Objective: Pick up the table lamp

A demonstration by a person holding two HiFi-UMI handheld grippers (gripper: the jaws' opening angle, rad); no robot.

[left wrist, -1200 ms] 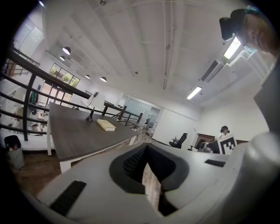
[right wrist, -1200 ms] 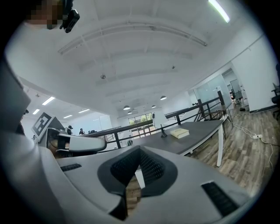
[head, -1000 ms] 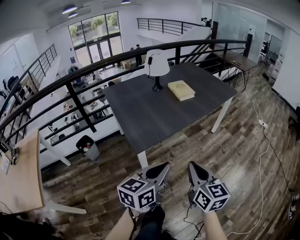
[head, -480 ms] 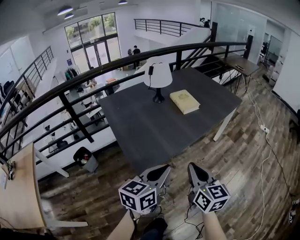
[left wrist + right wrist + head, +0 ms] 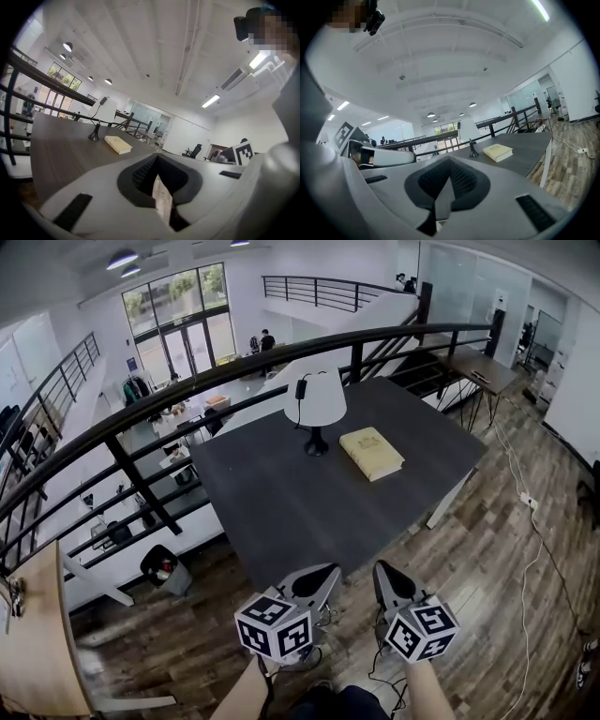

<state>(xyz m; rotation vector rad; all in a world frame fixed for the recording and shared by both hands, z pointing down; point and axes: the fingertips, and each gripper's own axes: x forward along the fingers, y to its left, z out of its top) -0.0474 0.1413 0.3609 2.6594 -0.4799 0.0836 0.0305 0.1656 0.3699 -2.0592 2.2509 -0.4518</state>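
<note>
Closest of all, the left gripper and the right gripper sit side by side, low in the head view, over the wooden floor; the jaws of both are pressed together, and neither one has hold of anything; each gripper points ahead at the near edge of the dark counter and does not touch it; the near and middle parts of the counter top are bare; on its far part stands the table lamp, upright, with a white shade on top and a small dark foot on the counter, well apart from both grippers; a pale closed book lies flat just beside the lamp, on its right, not touching it; right behind the lamp and the counter runs a black railing; past the railing there is a big open hall lower down, with tall windows at the far end.
</note>
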